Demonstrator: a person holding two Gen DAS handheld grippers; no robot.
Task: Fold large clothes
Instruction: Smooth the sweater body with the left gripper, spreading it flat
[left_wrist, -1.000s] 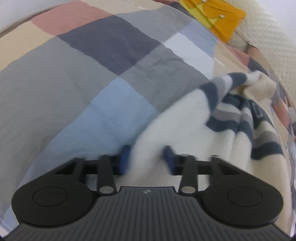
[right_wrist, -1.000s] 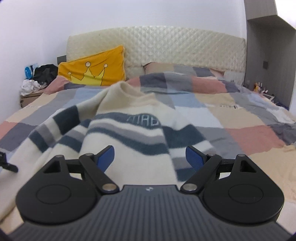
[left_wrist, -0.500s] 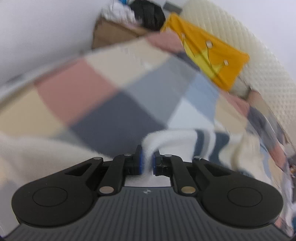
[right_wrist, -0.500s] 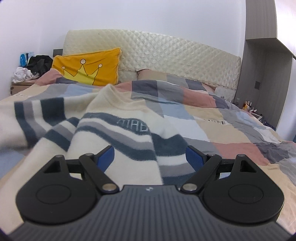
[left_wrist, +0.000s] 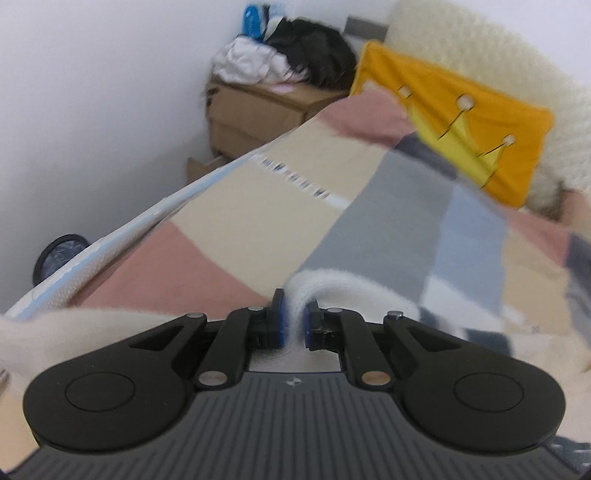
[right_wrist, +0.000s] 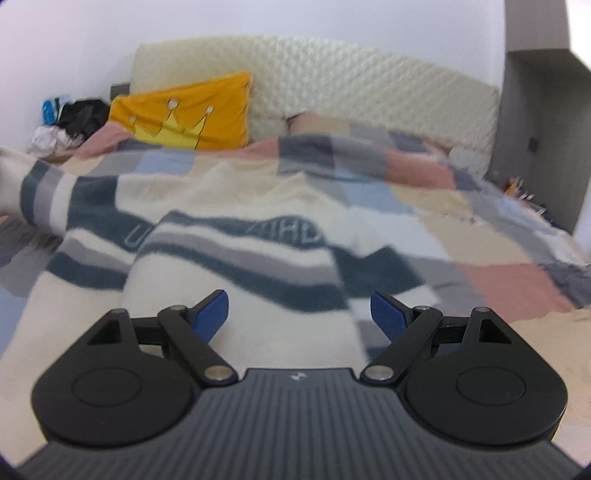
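Left gripper (left_wrist: 294, 325) clamps sweater (left_wrist: 354, 291) | right gripper (right_wrist: 300, 314) spread above sweater

The sweater (right_wrist: 236, 258) bears pale letters on a dark stripe, too blurred to read beyond "U".

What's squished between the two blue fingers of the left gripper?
A fold of the cream sweater is pinched in the left gripper, seen in the left wrist view.
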